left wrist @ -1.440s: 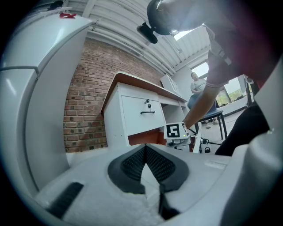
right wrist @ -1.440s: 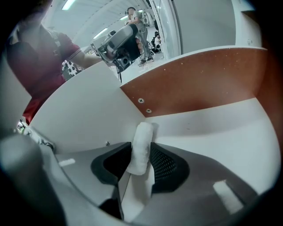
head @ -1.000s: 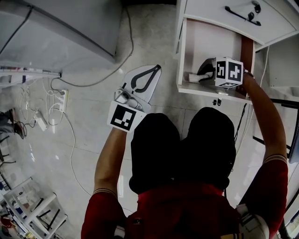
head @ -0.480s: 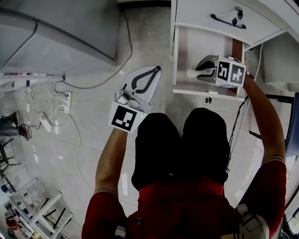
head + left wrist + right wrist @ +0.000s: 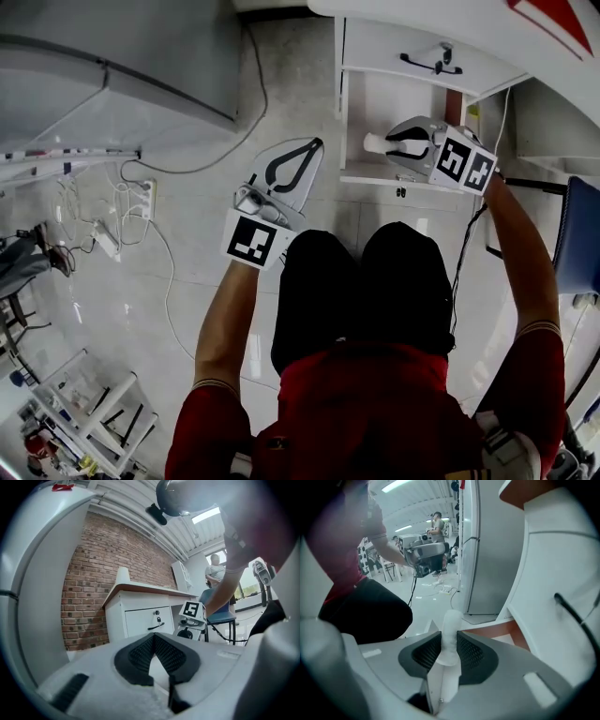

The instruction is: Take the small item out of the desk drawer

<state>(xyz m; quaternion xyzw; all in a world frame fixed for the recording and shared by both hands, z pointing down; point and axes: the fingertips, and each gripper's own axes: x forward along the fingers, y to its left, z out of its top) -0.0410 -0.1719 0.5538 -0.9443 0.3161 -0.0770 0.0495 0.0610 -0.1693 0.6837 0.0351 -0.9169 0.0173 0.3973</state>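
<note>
Right claw (image 5: 394, 147) still clamps the white item (image 5: 373, 142) over the drawer (image 5: 375, 94).

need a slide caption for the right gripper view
Right gripper shut on a small white cylindrical item beside the white desk.

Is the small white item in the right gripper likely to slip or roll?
The white item looks round and smooth, so it would probably roll if laid down. It sticks out past the right gripper, so it may pivot.
</note>
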